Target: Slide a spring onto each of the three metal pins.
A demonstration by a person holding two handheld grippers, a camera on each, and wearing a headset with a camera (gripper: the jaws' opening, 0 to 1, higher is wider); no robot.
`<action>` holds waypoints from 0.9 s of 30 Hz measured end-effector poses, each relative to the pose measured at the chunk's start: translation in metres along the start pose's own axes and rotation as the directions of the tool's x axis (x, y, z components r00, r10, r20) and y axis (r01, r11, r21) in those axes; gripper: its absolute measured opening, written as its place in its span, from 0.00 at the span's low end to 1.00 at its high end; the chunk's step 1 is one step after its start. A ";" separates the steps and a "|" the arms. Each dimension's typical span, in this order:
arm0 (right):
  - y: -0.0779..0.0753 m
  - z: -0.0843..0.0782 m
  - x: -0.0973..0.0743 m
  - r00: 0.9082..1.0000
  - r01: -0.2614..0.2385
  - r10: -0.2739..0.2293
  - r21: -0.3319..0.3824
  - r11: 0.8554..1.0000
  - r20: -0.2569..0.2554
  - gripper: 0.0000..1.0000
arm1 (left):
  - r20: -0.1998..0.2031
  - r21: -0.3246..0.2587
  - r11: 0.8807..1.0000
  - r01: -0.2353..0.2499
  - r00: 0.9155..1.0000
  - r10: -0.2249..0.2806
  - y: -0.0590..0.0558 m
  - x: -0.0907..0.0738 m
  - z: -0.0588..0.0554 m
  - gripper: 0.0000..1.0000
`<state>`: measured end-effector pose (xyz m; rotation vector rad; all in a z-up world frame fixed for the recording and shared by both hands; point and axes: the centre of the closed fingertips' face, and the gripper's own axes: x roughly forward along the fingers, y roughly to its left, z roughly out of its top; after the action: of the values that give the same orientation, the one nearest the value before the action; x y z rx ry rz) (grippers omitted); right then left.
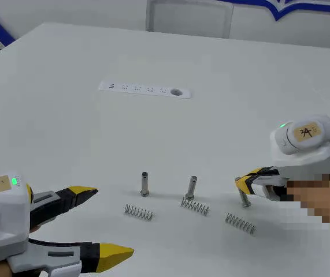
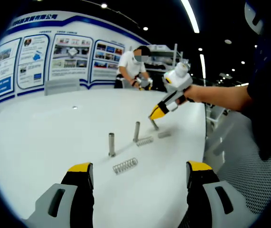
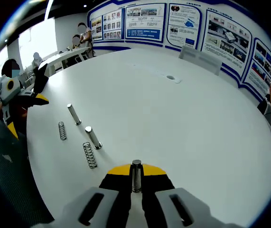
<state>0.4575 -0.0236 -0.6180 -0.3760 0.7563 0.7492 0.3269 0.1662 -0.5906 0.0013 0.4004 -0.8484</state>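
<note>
On the white bench (image 1: 66, 133) the left pin (image 1: 144, 183) and middle pin (image 1: 191, 187) stand upright. The right pin (image 1: 244, 199) leans, its top pinched in the right claw (image 1: 243, 183). In front lie the left spring (image 1: 138, 212), middle spring (image 1: 195, 206) and right spring (image 1: 240, 223). The left claw (image 1: 112, 222) hovers nearby, jaws spread wide.

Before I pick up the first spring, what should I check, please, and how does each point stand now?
1. Right tool shut on right pin: ok.
2. Upright right pin: not ok, it leans.
3. Left pin and middle pin upright, bare: ok.
4. Left spring, middle spring, right spring loose on table: ok.
5. Left tool open, empty: ok.
</note>
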 end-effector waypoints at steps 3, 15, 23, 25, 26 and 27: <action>0.001 0.001 -0.002 1.000 0.000 0.000 -0.001 1.000 0.006 0.07 | -0.002 0.004 1.000 0.001 1.000 -0.001 -0.001 0.000 0.000 0.82; 0.003 0.001 -0.007 1.000 -0.001 0.001 -0.003 1.000 0.027 0.07 | -0.002 0.013 1.000 0.000 1.000 0.000 -0.002 -0.001 0.003 0.82; 0.004 0.000 -0.010 1.000 -0.005 0.005 0.003 1.000 0.031 0.08 | -0.004 0.019 1.000 0.002 1.000 -0.002 -0.004 -0.002 0.003 0.82; 0.004 -0.001 -0.011 0.999 -0.007 0.007 0.007 1.000 0.034 0.08 | -0.004 0.018 1.000 0.002 1.000 -0.002 -0.004 -0.002 0.003 0.82; 0.005 -0.002 -0.012 0.999 -0.008 0.008 0.010 1.000 0.035 0.08 | -0.006 0.019 1.000 0.002 1.000 -0.001 -0.004 -0.003 0.003 0.82; 0.004 -0.002 -0.013 0.999 -0.009 0.009 0.015 1.000 0.035 0.08 | -0.008 0.020 1.000 0.002 1.000 -0.002 -0.004 -0.003 0.003 0.82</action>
<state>0.4468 -0.0279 -0.6104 -0.3450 0.7304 0.7564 0.3233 0.1651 -0.5866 0.0226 0.3998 -0.8542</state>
